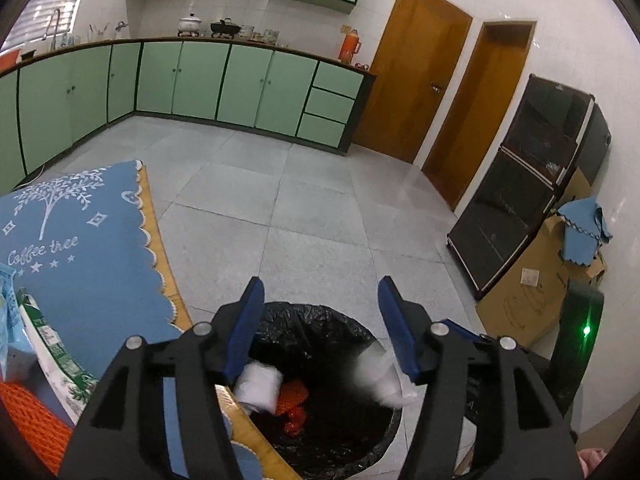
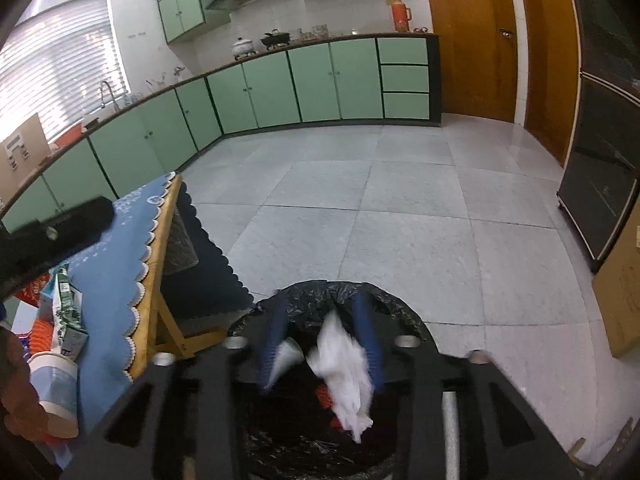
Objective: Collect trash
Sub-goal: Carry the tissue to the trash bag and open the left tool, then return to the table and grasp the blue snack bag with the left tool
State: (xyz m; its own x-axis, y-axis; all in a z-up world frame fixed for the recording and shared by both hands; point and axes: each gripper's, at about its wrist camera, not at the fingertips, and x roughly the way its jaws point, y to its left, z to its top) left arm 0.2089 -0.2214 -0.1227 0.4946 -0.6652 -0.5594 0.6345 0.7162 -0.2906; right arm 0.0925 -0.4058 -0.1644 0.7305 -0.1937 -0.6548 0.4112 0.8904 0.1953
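A bin lined with a black bag (image 1: 316, 320) stands on the floor by the table; a white cup (image 1: 260, 388) and red trash (image 1: 294, 404) lie inside. My left gripper (image 1: 320, 328) is open and empty above the bin. A blurred white tissue (image 1: 380, 380) is in the air over the bin, by the right finger. In the right wrist view my right gripper (image 2: 322, 336) is open over the bin (image 2: 404, 312); crumpled white tissue (image 2: 346, 368) hangs loose between its fingers, and a white cup (image 2: 286, 356) lies below.
A table with a blue cloth (image 1: 80, 248) stands left of the bin, holding a green-white carton (image 2: 68, 320), a paper cup (image 2: 56, 392) and orange netting (image 1: 32, 420). A dark cabinet (image 1: 532, 184) and cardboard box (image 1: 532, 284) stand to the right. Green kitchen cabinets (image 1: 240, 84) line the far wall.
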